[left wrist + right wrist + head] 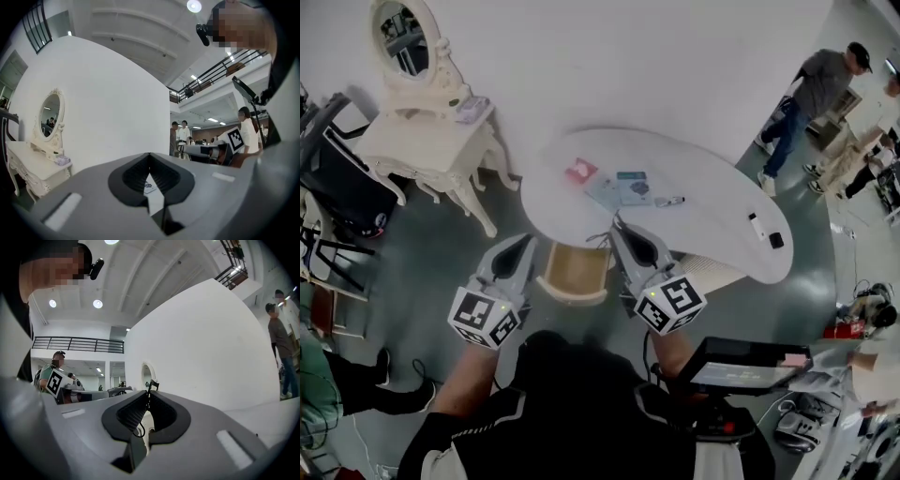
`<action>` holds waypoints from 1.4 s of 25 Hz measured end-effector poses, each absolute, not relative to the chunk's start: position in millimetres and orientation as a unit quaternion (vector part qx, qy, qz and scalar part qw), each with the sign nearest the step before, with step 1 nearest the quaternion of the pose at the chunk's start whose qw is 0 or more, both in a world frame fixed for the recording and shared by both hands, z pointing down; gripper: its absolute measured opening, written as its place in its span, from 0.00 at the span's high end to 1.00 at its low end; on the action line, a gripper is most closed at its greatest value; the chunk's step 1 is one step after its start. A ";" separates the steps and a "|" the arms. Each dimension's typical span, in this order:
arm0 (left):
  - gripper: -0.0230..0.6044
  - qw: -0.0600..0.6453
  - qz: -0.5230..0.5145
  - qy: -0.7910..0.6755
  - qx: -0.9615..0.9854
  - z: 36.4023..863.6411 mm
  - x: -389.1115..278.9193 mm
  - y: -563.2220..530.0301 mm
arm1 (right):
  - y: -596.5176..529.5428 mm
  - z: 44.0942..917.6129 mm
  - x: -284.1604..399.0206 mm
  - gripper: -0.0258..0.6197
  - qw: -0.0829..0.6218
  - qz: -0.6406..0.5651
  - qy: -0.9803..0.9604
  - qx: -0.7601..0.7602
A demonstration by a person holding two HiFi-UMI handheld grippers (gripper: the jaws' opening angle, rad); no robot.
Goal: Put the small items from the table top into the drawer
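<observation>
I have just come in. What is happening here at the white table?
A person stands at a white table with a gripper in each hand. The right gripper is shut on a small black clip, it seems, near the table's front edge. The left gripper is shut and empty. Between them the drawer stands open. A red item, a blue card and a marker lie on the table, not yet put away.

A white surface (pixel 722 220) holds a red packet (pixel 579 171), a pale blue booklet (pixel 619 192) and a small black block (pixel 776 240). The left claw (pixel 527 241) and right claw (pixel 617 227) are grey, patterned at the back with black-and-white squares. The clip (pixel 151 386) is black.
</observation>
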State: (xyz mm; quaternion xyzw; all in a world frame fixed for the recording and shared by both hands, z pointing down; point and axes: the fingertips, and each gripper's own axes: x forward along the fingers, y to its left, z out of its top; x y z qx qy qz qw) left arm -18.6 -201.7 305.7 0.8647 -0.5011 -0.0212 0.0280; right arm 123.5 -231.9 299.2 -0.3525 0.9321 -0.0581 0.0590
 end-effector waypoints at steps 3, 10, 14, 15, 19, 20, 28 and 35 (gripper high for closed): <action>0.96 0.038 -0.008 -0.511 0.859 316.4 -22.7 -213.3 | -245.1 310.7 115.8 0.92 0.046 -0.069 0.937 -0.339; 0.96 0.062 0.010 -0.515 0.855 352.3 -42.1 -234.4 | -271.9 348.7 91.5 0.92 0.019 -0.080 0.939 -0.335; 0.96 0.086 0.010 -0.518 0.851 374.9 -57.8 -245.2 | -280.2 372.0 75.2 0.92 -0.004 -0.089 0.942 -0.325; 0.96 0.094 0.011 -0.518 0.850 380.2 -60.7 -247.8 | -282.8 378.2 71.7 0.92 -0.008 -0.090 0.942 -0.323; 0.96 0.114 0.023 -0.511 0.852 401.5 -62.8 -251.9 | -286.1 411.3 61.5 0.92 -0.030 -0.100 0.944 -0.312; 0.96 0.119 0.026 -0.510 0.851 409.0 -62.6 -254.1 | -286.3 420.3 59.5 0.92 -0.039 -0.103 0.945 -0.307; 0.96 0.167 0.054 -0.501 0.847 467.6 -61.4 -264.9 | -284.8 489.2 44.6 0.92 -0.099 -0.124 0.950 -0.267; 0.96 0.196 0.075 -0.504 0.838 510.4 -69.4 -272.8 | -282.9 534.8 35.2 0.92 -0.144 -0.127 0.950 -0.248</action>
